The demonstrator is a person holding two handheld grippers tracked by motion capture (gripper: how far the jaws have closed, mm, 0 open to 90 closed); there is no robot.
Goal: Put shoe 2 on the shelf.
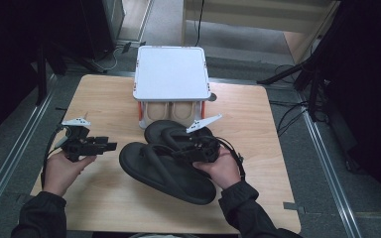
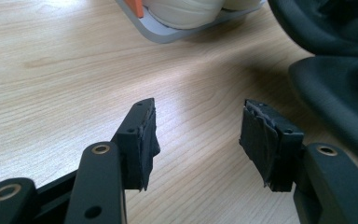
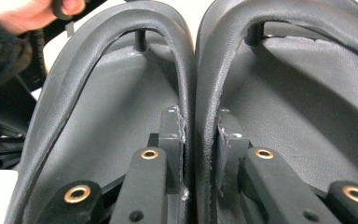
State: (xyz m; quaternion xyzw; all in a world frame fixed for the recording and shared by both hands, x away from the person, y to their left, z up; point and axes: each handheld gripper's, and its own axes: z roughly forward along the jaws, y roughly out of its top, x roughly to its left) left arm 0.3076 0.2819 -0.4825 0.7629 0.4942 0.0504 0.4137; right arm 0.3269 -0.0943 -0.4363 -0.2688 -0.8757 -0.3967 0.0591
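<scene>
On the left we hold the left gripper (image 1: 110, 146) low over the wooden surface (image 1: 104, 94), its jaws standing apart with nothing between them and only bare wood under them. Just beyond its jaws, toward the right, lies the pair of black flip-flops (image 1: 166, 166), side by side and touching. Our right gripper (image 1: 188, 151) is clamped on them: in the right gripper view its jaws pinch the two inner straps (image 3: 192, 93) together, one strap from each sandal, pressed between the pads. Ahead of both grippers, at the far side of the surface, stands a white rack (image 1: 171, 74) with a pair of pale shoes (image 1: 171, 113) tucked beneath its top.
</scene>
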